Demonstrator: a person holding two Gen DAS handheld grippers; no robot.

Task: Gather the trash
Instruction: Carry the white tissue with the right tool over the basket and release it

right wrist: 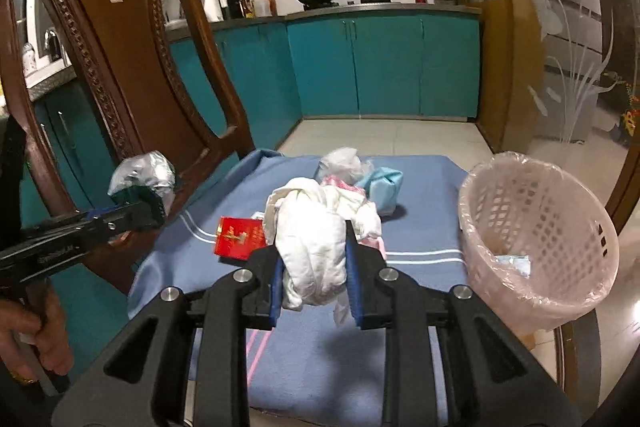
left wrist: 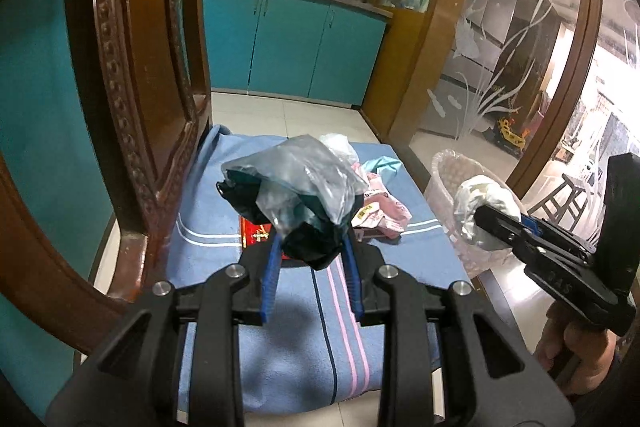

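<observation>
Now both loaded: left gripper [left wrist: 310,259] clamped on crumpled plastic bag [left wrist: 296,183], frame centre; right gripper [right wrist: 312,277] clamped on white tissue wad [right wrist: 316,239], centre, bin [right wrist: 540,227] at right. Light, soft, probably slippery; best pinched through bunched middle.

The cloth [right wrist: 416,195] is pale blue with white stripes across it and pink and navy stripes along it; the basket [right wrist: 536,211] is pale pink lattice under a clear liner; the box [right wrist: 236,237] is red with gold marks; the left gripper [left wrist: 310,247] is black with blue pads, as is the right gripper [right wrist: 312,267]; the wad [right wrist: 316,239] is white; the bag [left wrist: 296,183] is clear over black; the packet [right wrist: 380,187] is light blue; the chair [right wrist: 120,39] is dark brown with beaded carving; the cabinets [right wrist: 384,67] are teal.
</observation>
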